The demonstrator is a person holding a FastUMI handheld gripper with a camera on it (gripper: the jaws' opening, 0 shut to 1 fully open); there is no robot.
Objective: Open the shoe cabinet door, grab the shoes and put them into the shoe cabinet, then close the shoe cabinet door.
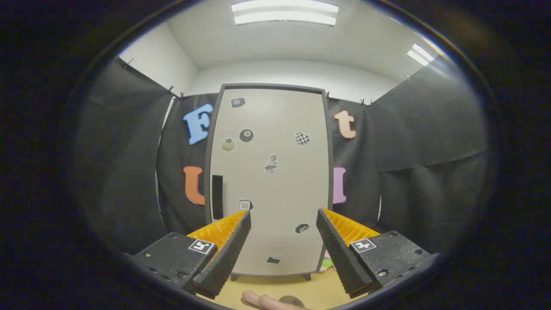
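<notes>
Gripper view: the gripper (pixel 284 215) gapes wide, empty, facing the shut shoe cabinet (pixel 271 172) (stickered door) on a tan floor (pixel 314 290).

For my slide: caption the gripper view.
Open hand-held gripper faces the closed shoe cabinet door, nothing between its fingers.

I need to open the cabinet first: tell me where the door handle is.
In the gripper view, the dark handle slot sits at the door's left edge, low down, beyond the open gripper, above its left finger.
</notes>
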